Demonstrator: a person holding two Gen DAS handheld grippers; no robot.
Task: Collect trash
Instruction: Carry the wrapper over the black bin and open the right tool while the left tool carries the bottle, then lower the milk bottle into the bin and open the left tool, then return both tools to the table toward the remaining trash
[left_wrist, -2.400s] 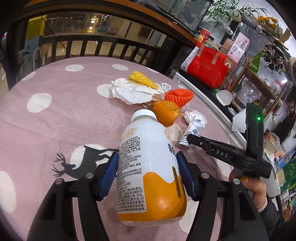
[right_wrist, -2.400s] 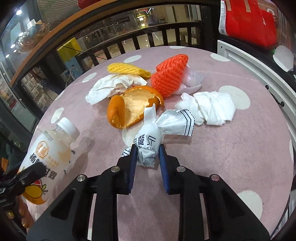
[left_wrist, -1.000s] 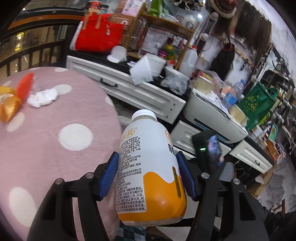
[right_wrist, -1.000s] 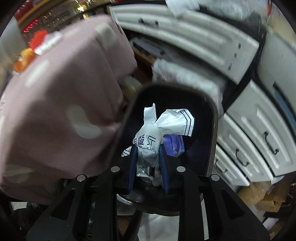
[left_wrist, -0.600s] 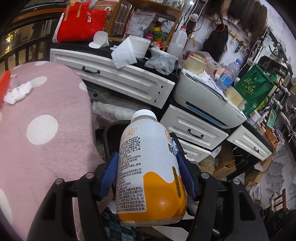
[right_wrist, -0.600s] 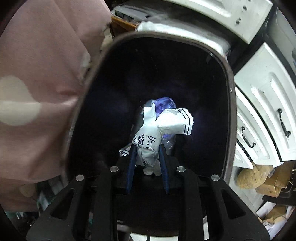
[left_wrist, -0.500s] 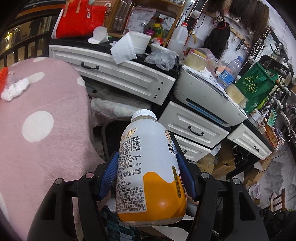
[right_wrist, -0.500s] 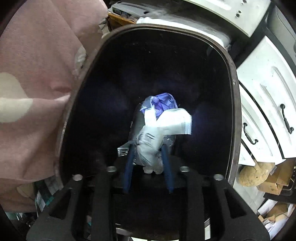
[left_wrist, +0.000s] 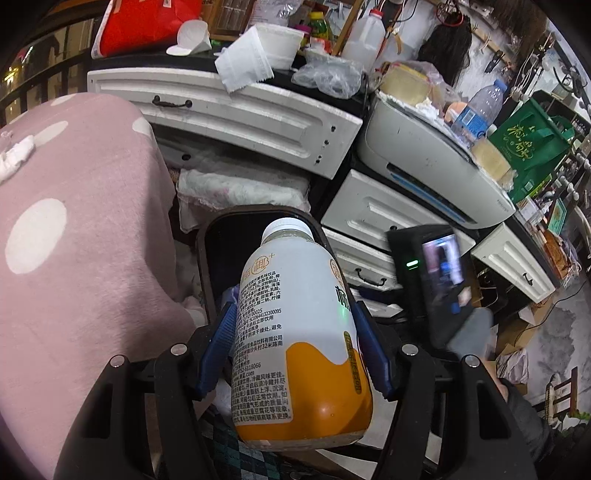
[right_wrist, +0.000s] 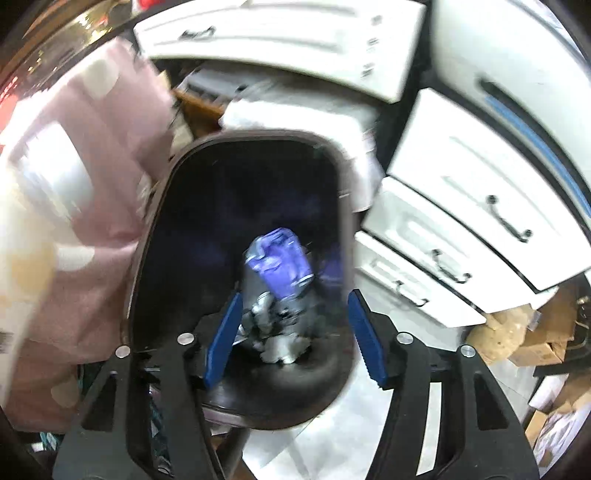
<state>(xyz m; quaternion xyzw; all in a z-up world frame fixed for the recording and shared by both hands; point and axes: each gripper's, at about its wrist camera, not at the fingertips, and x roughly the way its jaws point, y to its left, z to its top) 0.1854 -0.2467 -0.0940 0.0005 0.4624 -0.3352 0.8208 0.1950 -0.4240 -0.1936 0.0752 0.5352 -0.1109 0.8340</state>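
My left gripper (left_wrist: 295, 347) is shut on a white and orange drink bottle (left_wrist: 295, 332) and holds it over the near rim of a dark trash bin (left_wrist: 210, 251) beside the table. My right gripper (right_wrist: 295, 336) is open and empty above the same bin (right_wrist: 155, 221). Crumpled white paper trash (right_wrist: 277, 343) and a purple wrapper (right_wrist: 280, 258) lie at the bin's bottom. The right wrist view is blurred. The other gripper's black body (left_wrist: 428, 280) shows at the right of the left wrist view.
The pink dotted tablecloth (left_wrist: 74, 229) hangs at the left, with white tissue (left_wrist: 14, 158) on it. White drawers (left_wrist: 240, 110) and a printer (left_wrist: 424, 162) stand behind the bin. Cardboard boxes (right_wrist: 535, 332) lie on the floor at the right.
My right gripper opened and let the white paper wrapper drop into the bin, then pulled back a little. My left gripper with the bottle moved closer over the bin.
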